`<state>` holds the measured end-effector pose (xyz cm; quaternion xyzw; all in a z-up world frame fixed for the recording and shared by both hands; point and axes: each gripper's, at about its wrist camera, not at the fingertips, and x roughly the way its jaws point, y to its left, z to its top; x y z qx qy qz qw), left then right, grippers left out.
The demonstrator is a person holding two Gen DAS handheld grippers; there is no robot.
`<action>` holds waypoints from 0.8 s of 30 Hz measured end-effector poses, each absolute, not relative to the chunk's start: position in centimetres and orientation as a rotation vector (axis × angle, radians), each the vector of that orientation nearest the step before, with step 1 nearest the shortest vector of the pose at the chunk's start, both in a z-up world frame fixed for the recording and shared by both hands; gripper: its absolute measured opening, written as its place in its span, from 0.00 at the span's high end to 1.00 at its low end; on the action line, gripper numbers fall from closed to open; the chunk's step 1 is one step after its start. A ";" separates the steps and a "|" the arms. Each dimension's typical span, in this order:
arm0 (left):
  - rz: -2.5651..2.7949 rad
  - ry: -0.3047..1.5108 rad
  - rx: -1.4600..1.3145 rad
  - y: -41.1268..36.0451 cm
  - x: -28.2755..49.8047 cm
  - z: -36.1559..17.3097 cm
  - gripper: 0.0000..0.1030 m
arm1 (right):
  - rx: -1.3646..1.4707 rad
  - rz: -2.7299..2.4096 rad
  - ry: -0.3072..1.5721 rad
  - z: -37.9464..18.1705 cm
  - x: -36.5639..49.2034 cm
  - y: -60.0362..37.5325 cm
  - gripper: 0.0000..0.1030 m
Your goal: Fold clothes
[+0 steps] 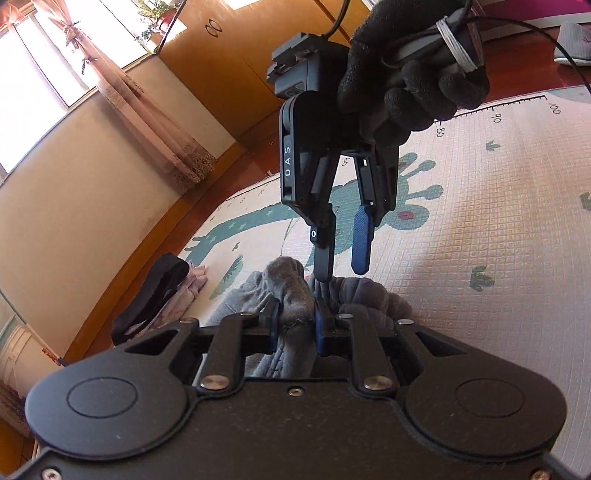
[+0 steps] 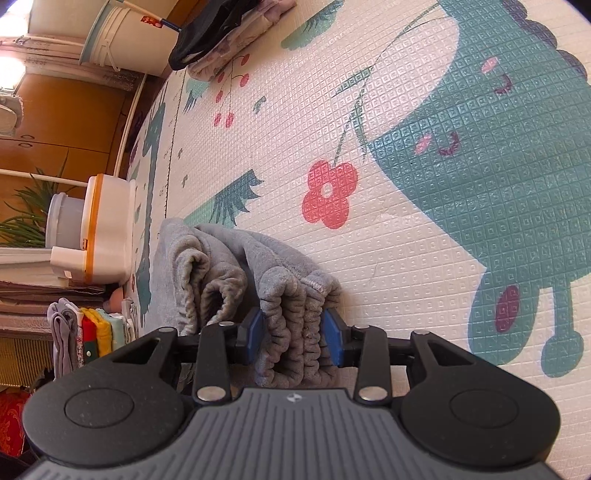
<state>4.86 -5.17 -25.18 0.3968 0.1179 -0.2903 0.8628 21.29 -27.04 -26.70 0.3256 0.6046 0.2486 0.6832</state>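
Left wrist view: the left tongs point(image 1: 294, 325) are clamped on a bunched ridge of the grey fleece garment point(image 1: 291, 295) at lower centre. The right tongs point(image 1: 341, 266), held by a black-gloved hand point(image 1: 406, 77), descend from above.

Right wrist view: the right tongs point(image 2: 293, 336) are clamped on the garment's gathered elastic edge point(image 2: 295, 332); the garment lies on the play mat point(image 2: 406, 221), lower centre.

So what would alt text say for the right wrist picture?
Right gripper with blue pads, shut on the bunched elastic edge of a grey fleece garment, above a play mat printed with a red flower and teal shapes. Folded clothes lie farther off.
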 end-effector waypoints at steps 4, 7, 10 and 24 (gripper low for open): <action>-0.627 0.326 0.805 -6.8 5.4 -26.7 0.82 | 0.729 0.522 1.320 -26.4 21.4 -27.8 0.63; -0.661 0.315 0.741 -5.6 4.5 -25.2 0.57 | 0.668 0.517 1.266 -25.4 21.7 -27.5 0.63; -0.637 0.307 0.639 -2.7 3.8 -22.8 0.39 | 0.514 0.591 1.170 -23.2 21.8 -25.5 0.63; -0.401 0.389 0.883 5.9 3.7 -26.6 0.34 | -0.834 1.110 0.644 -19.0 10.8 -13.4 0.46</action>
